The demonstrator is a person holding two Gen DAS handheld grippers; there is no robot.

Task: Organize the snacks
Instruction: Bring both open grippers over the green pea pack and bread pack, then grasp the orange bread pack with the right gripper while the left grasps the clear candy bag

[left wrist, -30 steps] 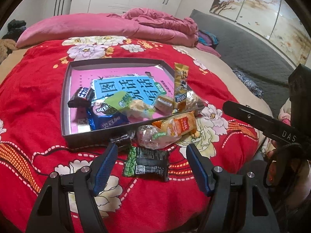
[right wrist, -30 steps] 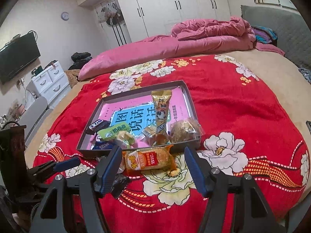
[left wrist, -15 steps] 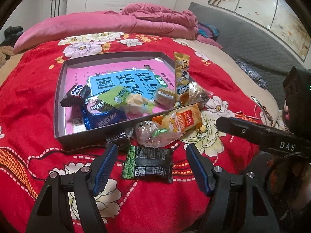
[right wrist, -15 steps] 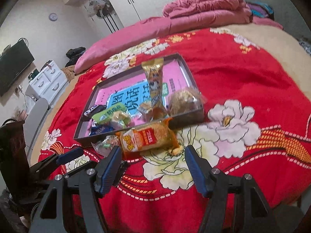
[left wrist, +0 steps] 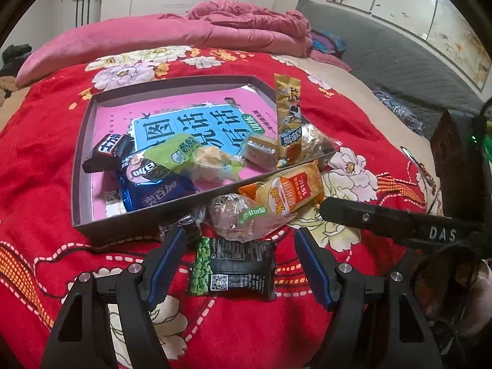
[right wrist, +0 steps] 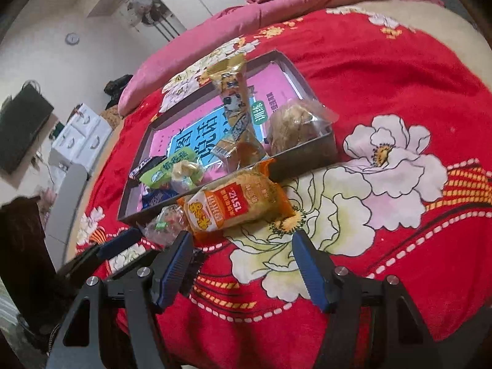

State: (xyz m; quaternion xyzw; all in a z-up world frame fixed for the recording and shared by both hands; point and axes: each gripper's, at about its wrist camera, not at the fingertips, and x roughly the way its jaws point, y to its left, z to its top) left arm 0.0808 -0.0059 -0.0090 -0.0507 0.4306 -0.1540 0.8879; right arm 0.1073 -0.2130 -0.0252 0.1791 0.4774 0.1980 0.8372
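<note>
Red bedspread (left wrist: 46,166) beneath gaping tongs (left wrist: 240,264)

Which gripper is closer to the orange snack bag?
Right. The right gripper hangs open just in front of the orange snack bag. The left gripper is open around the black pea packet, with the bag farther off.

- The right gripper (right wrist: 241,266) is lower now and closer to the orange snack bag (right wrist: 236,204) on the red blanket (right wrist: 399,98).
- It has tipped sideways, so the bed looks slanted.
- The left gripper (left wrist: 240,266) is a little nearer the green pea packet (left wrist: 233,269), which now sits between its open fingers.
</note>
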